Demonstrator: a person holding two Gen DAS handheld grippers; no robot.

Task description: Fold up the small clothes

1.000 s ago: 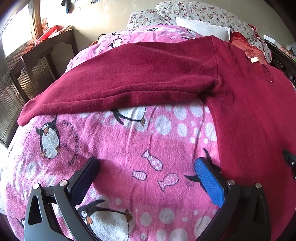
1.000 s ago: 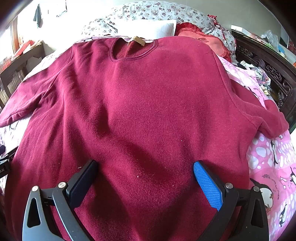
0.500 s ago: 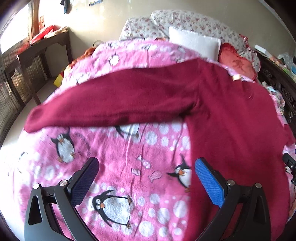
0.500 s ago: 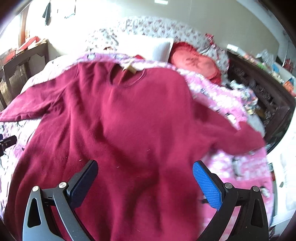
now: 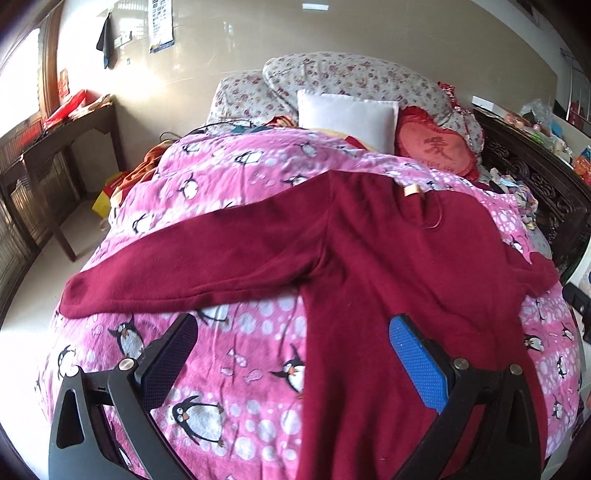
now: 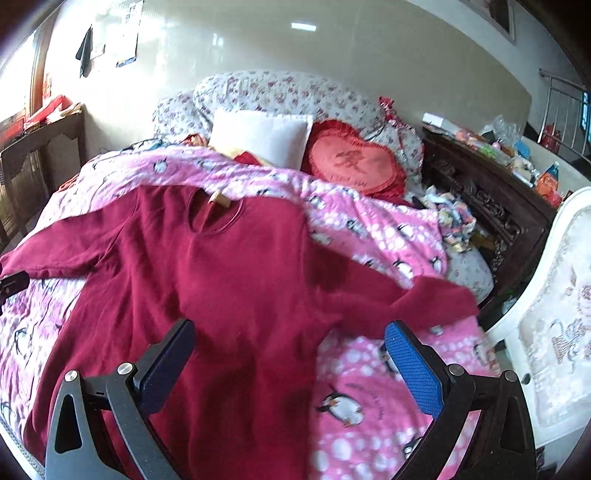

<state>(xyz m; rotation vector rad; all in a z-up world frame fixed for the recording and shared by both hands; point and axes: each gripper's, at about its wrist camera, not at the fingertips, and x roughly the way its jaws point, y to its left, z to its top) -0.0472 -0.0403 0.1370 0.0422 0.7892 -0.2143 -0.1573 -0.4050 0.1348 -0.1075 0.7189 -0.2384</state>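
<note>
A pink blanket [image 5: 236, 354] printed with penguins, fish and white dots covers the bed and fills the lower half of both views. At the upper centre, a white pillow [image 5: 347, 120] leans against two floral pillows [image 5: 354, 79], and a red heart-shaped cushion [image 6: 354, 164] sits just to its right. A dark wooden desk [image 5: 62, 147] stands at the left edge, with red items on top. At the upper left, a dark cloth [image 5: 105, 37] and a calendar [image 5: 161, 22] hang on the cream wall. A carved dark headboard [image 6: 491, 206] at the right carries what may be packets and bottles, too blurred to tell.
</note>
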